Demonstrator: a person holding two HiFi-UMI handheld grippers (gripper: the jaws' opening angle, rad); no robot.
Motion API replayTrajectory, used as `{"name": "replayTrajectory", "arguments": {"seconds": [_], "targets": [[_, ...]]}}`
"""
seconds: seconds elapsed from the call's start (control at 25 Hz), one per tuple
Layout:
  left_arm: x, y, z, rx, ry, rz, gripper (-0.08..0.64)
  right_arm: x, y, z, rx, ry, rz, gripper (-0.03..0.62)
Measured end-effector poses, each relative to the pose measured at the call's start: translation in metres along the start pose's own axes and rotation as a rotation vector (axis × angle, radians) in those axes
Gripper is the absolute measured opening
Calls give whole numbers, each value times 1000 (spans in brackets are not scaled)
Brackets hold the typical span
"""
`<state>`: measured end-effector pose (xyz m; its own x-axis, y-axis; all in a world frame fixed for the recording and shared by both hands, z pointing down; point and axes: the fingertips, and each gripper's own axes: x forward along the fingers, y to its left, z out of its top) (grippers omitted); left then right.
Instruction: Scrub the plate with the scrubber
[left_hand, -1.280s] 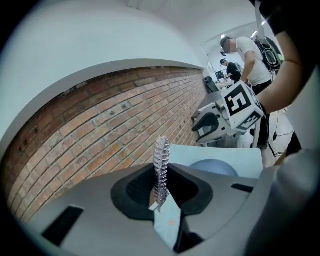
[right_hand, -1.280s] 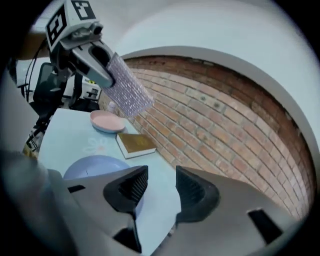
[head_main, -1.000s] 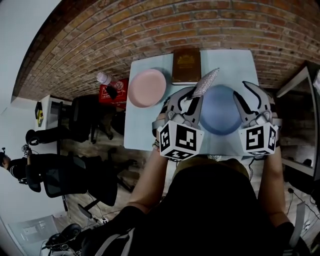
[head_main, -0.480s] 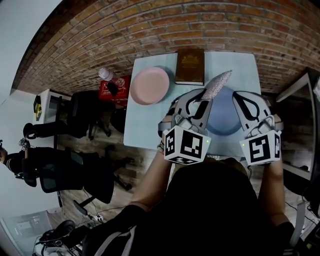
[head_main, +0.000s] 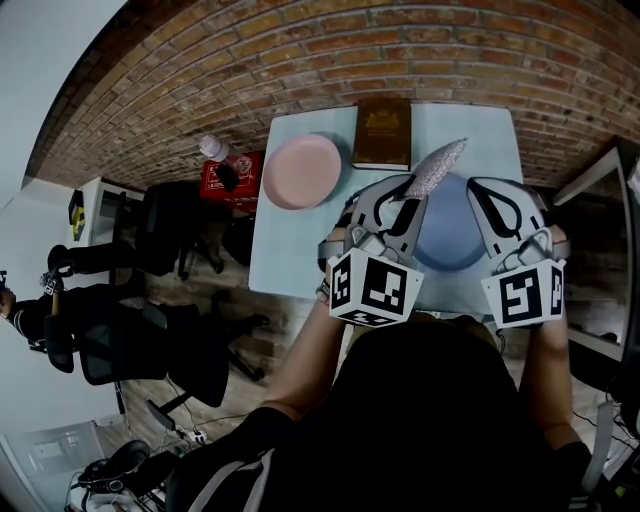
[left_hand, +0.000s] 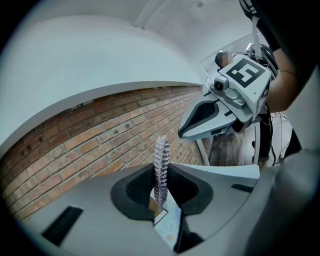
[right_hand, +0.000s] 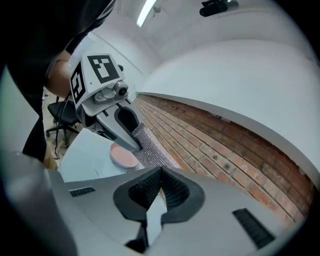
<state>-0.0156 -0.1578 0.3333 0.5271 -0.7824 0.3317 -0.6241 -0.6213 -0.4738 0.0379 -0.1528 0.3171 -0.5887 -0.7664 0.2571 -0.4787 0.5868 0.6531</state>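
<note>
Head view: a pale blue table (head_main: 295, 255) stands against a brick wall. The round, matte blue plate (head_main: 448, 240) lies flat under and between both sets of fingers. A pink plate (head_main: 300, 172) and a brown book (head_main: 382, 133) lie beyond the left gripper (head_main: 410, 192). The right gripper (head_main: 480, 190) hangs over the blue plate's right rim.

Left gripper view: its pads clamp the glittery, silver, leaf-shaped scrubber (left_hand: 161, 167), which is seen edge-on and sticks out past the fingertips.

Right gripper view: the ribbed black pads meet with nothing between them.
</note>
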Motion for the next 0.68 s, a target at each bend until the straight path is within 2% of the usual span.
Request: {"name": "replayTrajectory", "arguments": {"seconds": [0.68], "targets": [[-6,-8,-3,28,31,-25,81,-10,-3,6,2,-18,16,35]]}}
